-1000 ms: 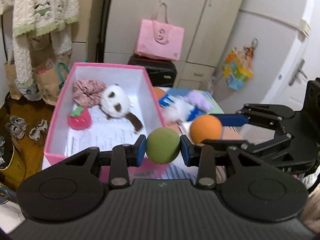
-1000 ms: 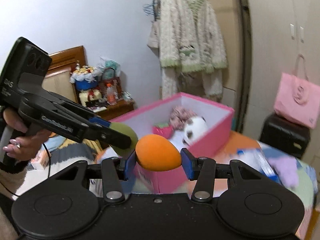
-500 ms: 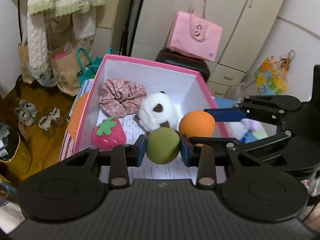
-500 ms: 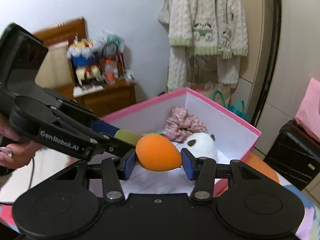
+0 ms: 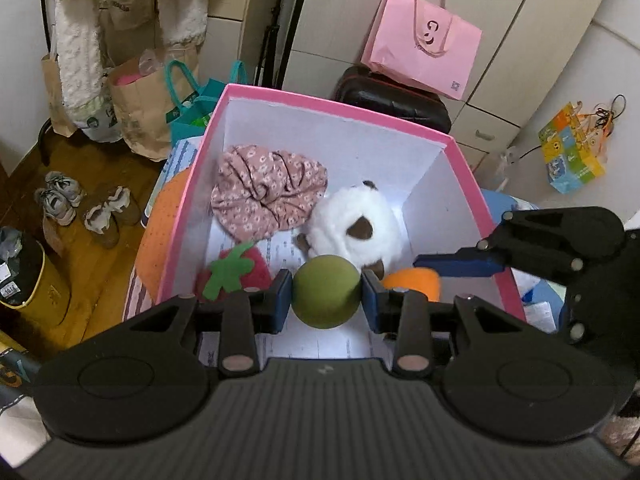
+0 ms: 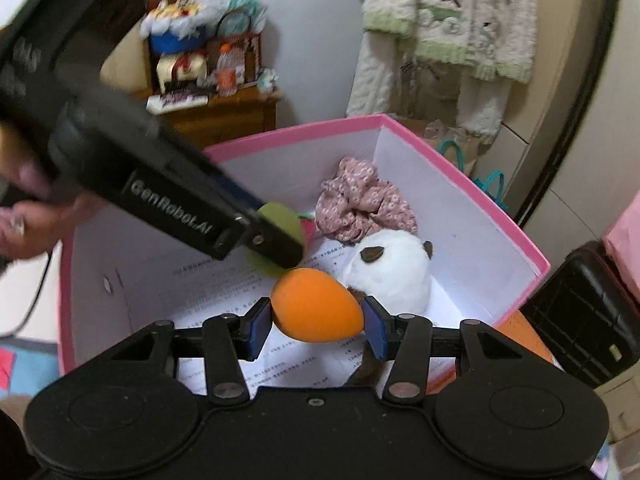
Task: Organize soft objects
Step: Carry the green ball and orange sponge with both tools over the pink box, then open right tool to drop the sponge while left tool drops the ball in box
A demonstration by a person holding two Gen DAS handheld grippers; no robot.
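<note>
Both carries were over the target at once: the left hand-held gripper (image 5: 326,295) pinched the round olive-green foam ball (image 5: 325,290) squarely between its blue pads, and the right hand-held gripper (image 6: 316,319) pinched the egg-shaped orange foam sponge (image 6: 316,305) the same way, pointed end toward its right pad. Each item hung above the floor of the pink-rimmed white cardboard box (image 5: 336,103), low inside its near end, with neither one resting on the printed paper sheet (image 6: 224,284) that lined the bottom. In the box sat 3 soft things: the pink floral fabric scrunchie (image 5: 268,194) toward the far wall, the white plush toy with brown patches (image 5: 360,228) beside it, and the red felt strawberry with a green leaf (image 5: 234,274) near the left wall. From the right wrist view the left tool crossed in front, its ball just above and left of the orange sponge, the 2 very close together. This looked like the placing step, right at the point of release. The next move called for spreading both sets of jaws so the 2 pieces dropped onto the bare paper at the near end, clear of the plush toy; being light and round, they might bounce or roll into each other, so a low release seemed wise.
</note>
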